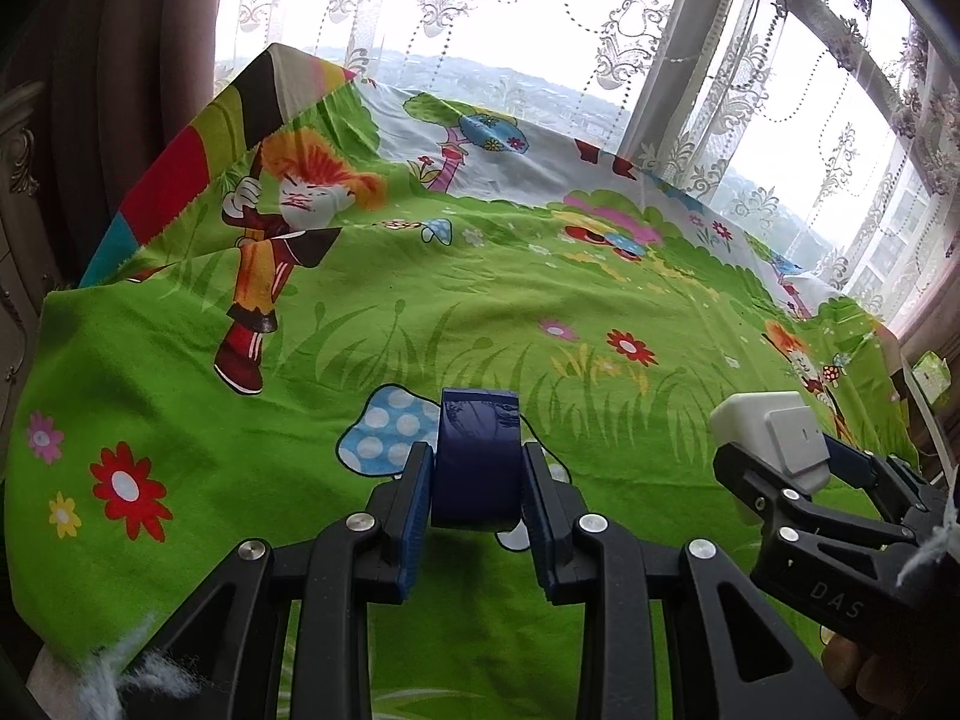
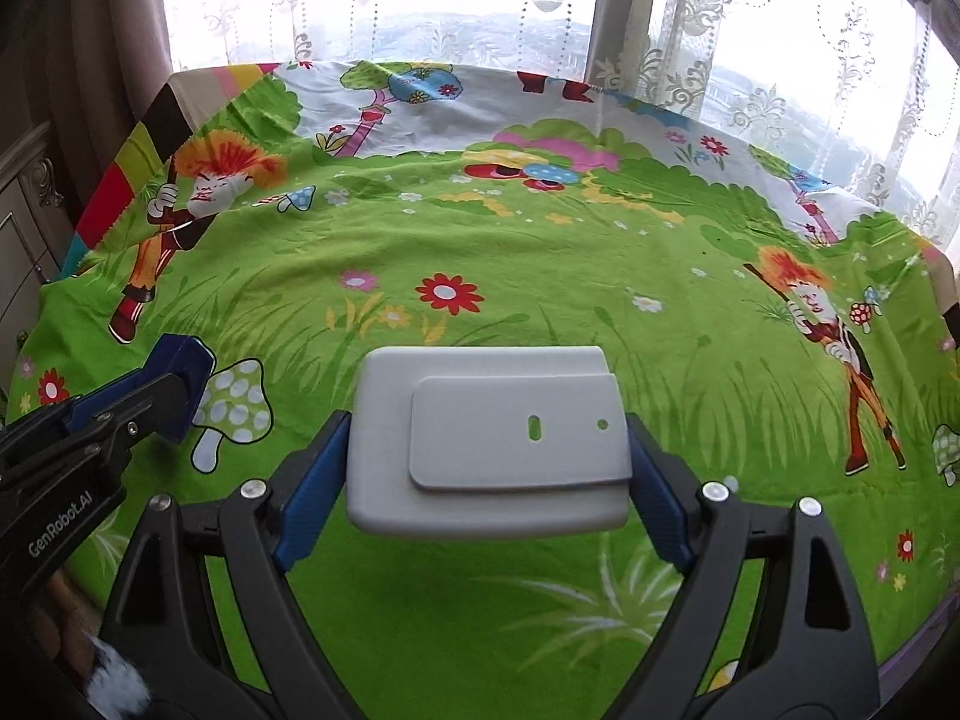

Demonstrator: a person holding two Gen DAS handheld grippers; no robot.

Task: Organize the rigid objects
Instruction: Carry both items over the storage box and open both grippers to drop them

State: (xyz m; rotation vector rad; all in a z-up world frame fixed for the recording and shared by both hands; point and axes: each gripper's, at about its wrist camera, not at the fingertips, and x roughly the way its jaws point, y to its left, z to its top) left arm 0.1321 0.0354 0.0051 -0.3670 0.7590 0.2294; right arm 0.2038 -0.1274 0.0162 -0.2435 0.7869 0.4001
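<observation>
Gripping a dark blue block (image 1: 477, 456), the left gripper (image 1: 477, 501) sits at six o'clock in the left wrist view, its pads pressed tight on the block's sides above the green cartoon tablecloth (image 1: 360, 324); at four o'clock the right gripper (image 1: 774, 468) carries a white box (image 1: 765, 429).

From the right wrist view, the right gripper (image 2: 487, 468) stands wide at six o'clock, clamped on the white box (image 2: 486, 450), with the blue block (image 2: 186, 384) at nine o'clock. Both pieces seem lifted and mid-carry; next each needs a bare patch of cloth, a lowering, then release side by side.
</observation>
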